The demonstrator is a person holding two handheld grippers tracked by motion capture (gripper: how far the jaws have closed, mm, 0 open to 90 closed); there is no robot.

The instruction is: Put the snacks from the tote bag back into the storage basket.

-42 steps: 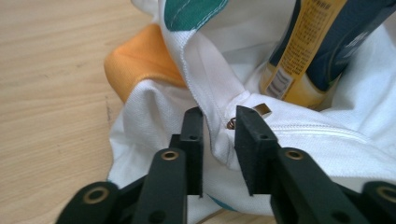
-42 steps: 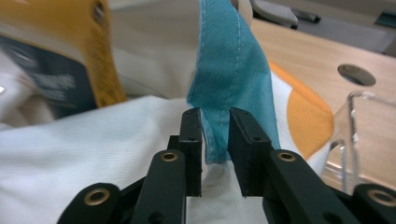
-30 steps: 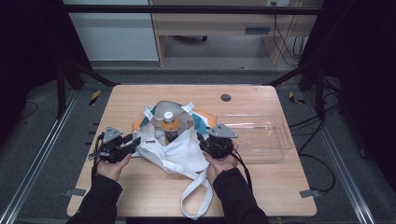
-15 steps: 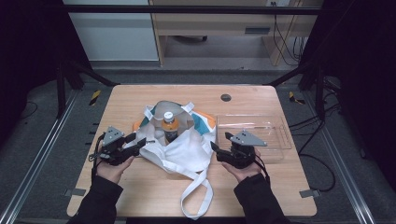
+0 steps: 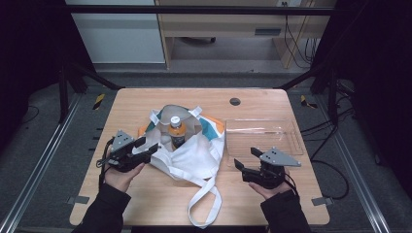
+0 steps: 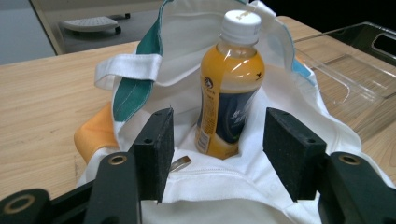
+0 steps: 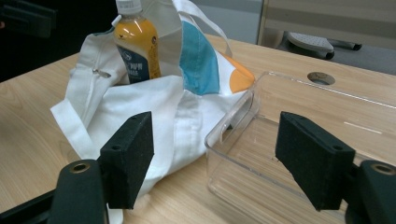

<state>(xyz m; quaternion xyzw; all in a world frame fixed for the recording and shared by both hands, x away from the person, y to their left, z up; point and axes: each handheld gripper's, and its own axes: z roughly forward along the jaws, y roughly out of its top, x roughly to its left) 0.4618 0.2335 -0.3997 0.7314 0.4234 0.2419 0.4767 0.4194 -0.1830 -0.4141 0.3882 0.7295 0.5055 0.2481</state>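
Black foam pads on your left gripper [image 6: 217,154] have just been opening and stand apart, nothing pinched; white tote bag [image 5: 187,150] cloth lies under them, and the orange drink bottle [image 6: 229,88] stands upright inside the bag at twelve o'clock. Your right gripper [image 7: 215,161] has just been opening too, holding nothing. Its left pad faces the bag, its right the clear plastic tray [image 7: 299,135], whose near wall lies between. Bag and tray touch on the wooden table [image 5: 145,102].

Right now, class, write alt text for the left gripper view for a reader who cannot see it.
An orange drink bottle with a white cap stands upright in an open white tote bag on a wooden table. The left hand-held gripper frames it, open. A clear tray lies right.
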